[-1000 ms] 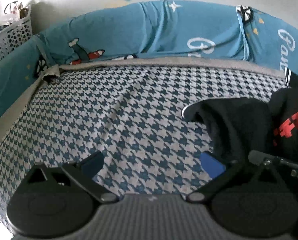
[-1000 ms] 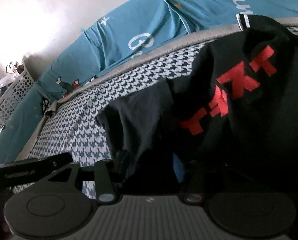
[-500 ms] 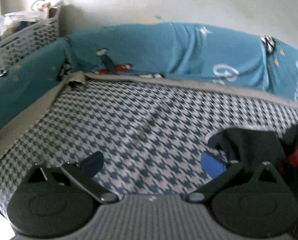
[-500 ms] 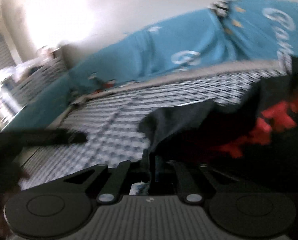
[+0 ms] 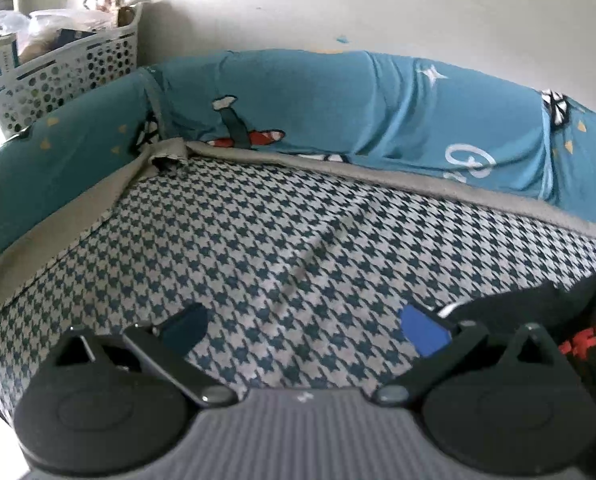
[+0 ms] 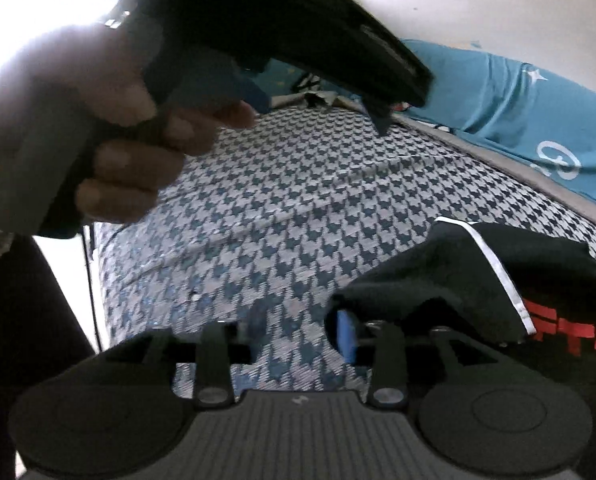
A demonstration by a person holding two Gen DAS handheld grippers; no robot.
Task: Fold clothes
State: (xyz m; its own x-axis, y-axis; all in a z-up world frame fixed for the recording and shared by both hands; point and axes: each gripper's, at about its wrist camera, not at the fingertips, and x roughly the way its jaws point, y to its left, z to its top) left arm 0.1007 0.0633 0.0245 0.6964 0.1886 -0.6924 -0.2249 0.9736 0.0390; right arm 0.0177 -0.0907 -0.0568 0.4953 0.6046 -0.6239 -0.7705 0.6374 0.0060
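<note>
A black garment with red lettering (image 5: 538,312) lies bunched on the houndstooth bed cover (image 5: 257,248), at the right edge of the left wrist view. My left gripper (image 5: 302,330) hovers open over bare cover just left of it, with nothing between its blue pads. In the right wrist view the garment (image 6: 458,276) shows a white-trimmed edge and rests against the right finger's blue pad (image 6: 346,336). My right gripper (image 6: 298,336) is open, and only cover shows in the gap. A hand (image 6: 97,140) holds the left gripper (image 6: 318,108) above the bed.
A padded blue bumper with cartoon prints (image 5: 338,108) runs along the far and left sides of the bed. A white perforated basket (image 5: 57,76) full of items stands beyond the left corner. The bed's near-left edge (image 6: 101,280) drops off beside a dark trouser leg.
My right gripper was shut on the black garment half a second ago and has since opened and let it go. The left gripper has drawn back a little from the garment.
</note>
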